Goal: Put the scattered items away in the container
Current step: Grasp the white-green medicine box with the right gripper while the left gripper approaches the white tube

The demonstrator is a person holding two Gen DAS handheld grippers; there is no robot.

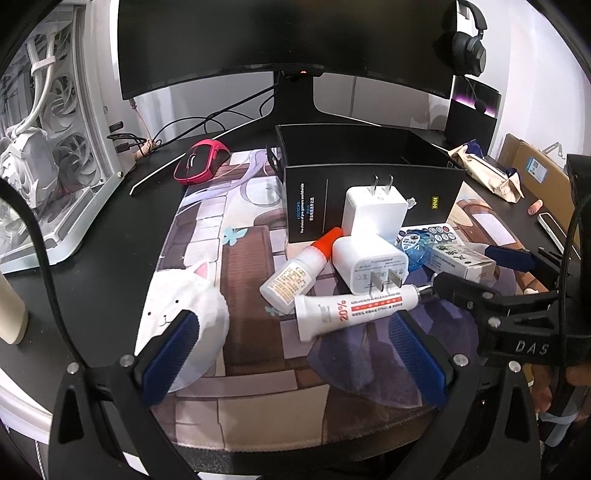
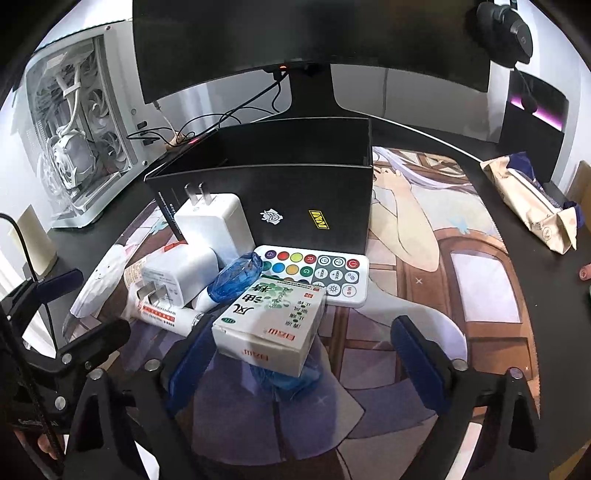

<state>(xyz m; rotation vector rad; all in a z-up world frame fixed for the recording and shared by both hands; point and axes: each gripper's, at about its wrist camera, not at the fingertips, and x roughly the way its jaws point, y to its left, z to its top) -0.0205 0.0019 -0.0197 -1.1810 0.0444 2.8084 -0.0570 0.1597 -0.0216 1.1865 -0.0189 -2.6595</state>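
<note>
Across the black desk lay an illustrated desk mat (image 1: 243,280). Left to right sat a pink mouse (image 1: 201,160), an open black cardboard box (image 2: 295,177) whose inside could not be seen, and a brown paper package (image 2: 532,206). Scattered white chargers (image 1: 373,218) lay before the box. Left gripper (image 1: 291,343) gaped empty; right gripper (image 2: 306,350), jaws apart, straddled a small white medicine carton (image 2: 269,325).

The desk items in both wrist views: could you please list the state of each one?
Black box: upright, top open.
Large charger: standing, prongs up, against the box.
Small charger: on its side.
Cream tube: lying flat, capped.
Small carton: closed, between the right gripper's pads, no grip visible.
Left gripper: open, empty.
Monitor: screen dark.
</note>
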